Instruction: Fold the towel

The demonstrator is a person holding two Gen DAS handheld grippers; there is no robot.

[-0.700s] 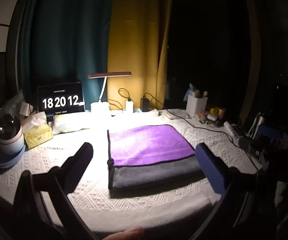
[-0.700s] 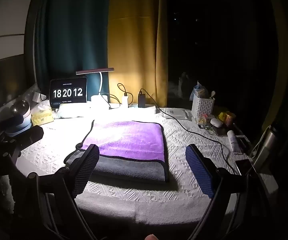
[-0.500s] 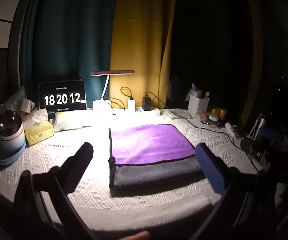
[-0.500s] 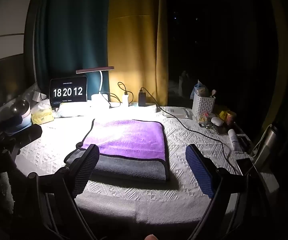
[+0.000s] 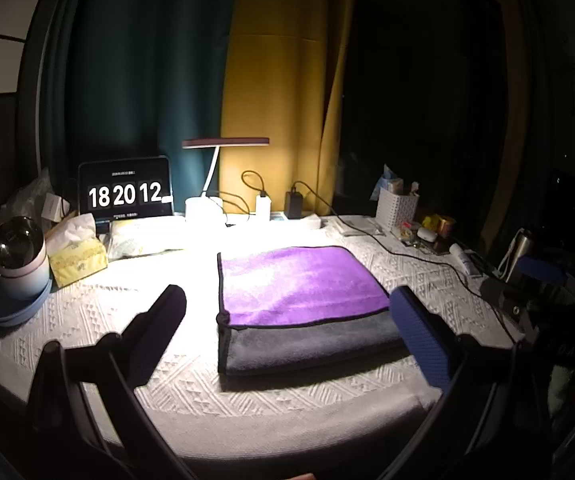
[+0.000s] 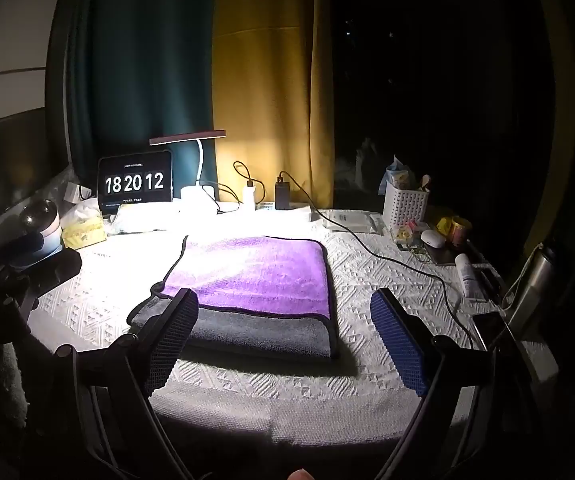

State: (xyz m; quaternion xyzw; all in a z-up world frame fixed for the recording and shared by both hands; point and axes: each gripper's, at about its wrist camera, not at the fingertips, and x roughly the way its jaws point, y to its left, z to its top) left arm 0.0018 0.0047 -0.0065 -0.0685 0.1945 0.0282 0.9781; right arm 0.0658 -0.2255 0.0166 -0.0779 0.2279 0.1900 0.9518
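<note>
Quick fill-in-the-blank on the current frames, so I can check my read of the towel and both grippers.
1. The folded purple and grey microfibre towel shows its ____ side on top.
2. The left gripper and right gripper both have their jaws ____.
3. The black flip-clock screen reads 18 20 ____.

Missing words: purple; open; 12

The black clock display (image 5: pixel 125 189) beyond the left fingers (image 5: pixel 165 320) reads "18 20 12" in large white digits; the small lines above and below them are illegible.
</note>
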